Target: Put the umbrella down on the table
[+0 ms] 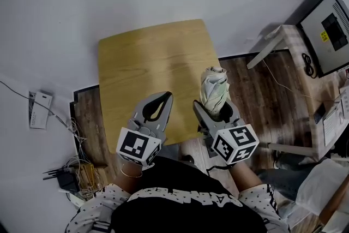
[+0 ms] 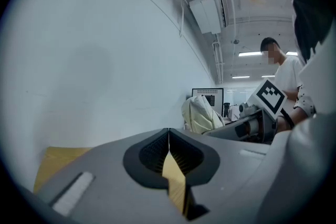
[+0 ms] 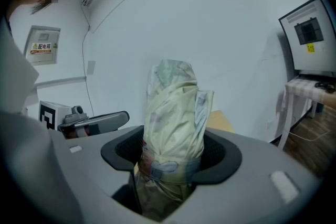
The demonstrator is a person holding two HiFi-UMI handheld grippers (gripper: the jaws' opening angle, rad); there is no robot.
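- While the left gripper (image 1: 162, 99) is hanging over the near part of the wooden table (image 1: 142, 57) with its jaws pressed together on nothing, it is offering no support, so a slip of the load is likely going uncaught
- The right gripper (image 1: 217, 111) is pinching the folded umbrella (image 1: 214, 86) low on its bundle, with most of the cloth standing upright above the jaws; such a top-heavy hold is risking the bundle pivoting or sliding out if the hand is tilting quickly
- The umbrella is appearing to sit by the table's near right edge, not over its middle, so a release here is risking it rolling off onto the wooden floor (image 1: 262, 90)
- Loose fabric is bulging around the pads, and it is liable to be snagging as the jaws are spreading, dragging the umbrella back off the table
- Further right, the white side table (image 1: 297, 46) and its monitor (image 1: 332, 27) are standing well apart, so only a wide swing is endangering them
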